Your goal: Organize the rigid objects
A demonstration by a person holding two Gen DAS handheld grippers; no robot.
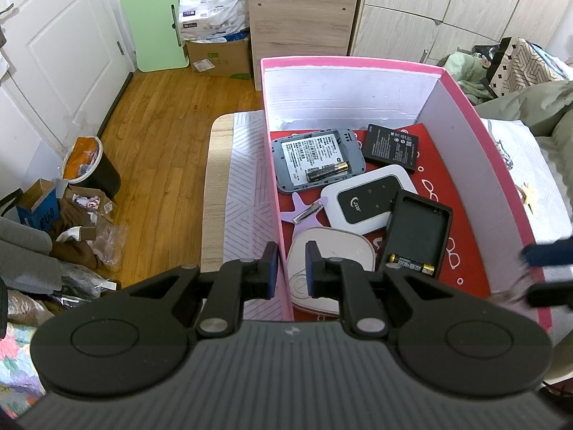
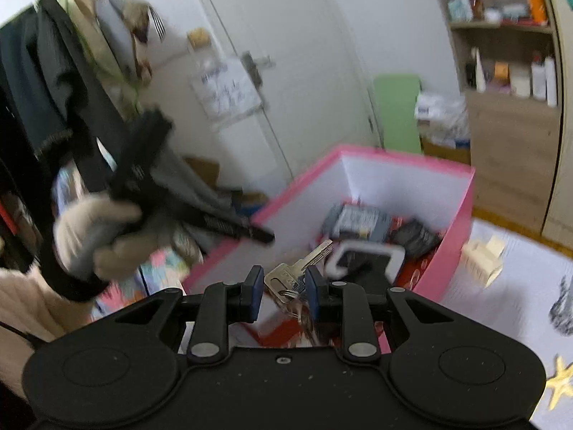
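A pink box (image 1: 352, 62) stands on the table with a red sheet on its floor. In it lie a grey router shell (image 1: 315, 159) with a small battery on it, a black battery pack (image 1: 392, 147), a white pocket router (image 1: 369, 197), a black tray (image 1: 417, 231) with a battery, and a hair clip (image 1: 308, 212). My left gripper (image 1: 290, 268) is shut on the box's near left wall. My right gripper (image 2: 281, 281), blurred above the box's near end, is shut on a bunch of keys (image 2: 286, 279), one key sticking forward. It also shows at the right edge of the left wrist view as right gripper (image 1: 548, 268).
A gloved hand (image 2: 89, 229) holds the left gripper (image 2: 263, 236) at the box wall. A cream block (image 2: 481, 256) and a gold starfish (image 2: 560, 383) lie on the patterned cloth (image 2: 519, 297) right of the box. A bin (image 1: 89, 165), cartons and bags crowd the wooden floor on the left.
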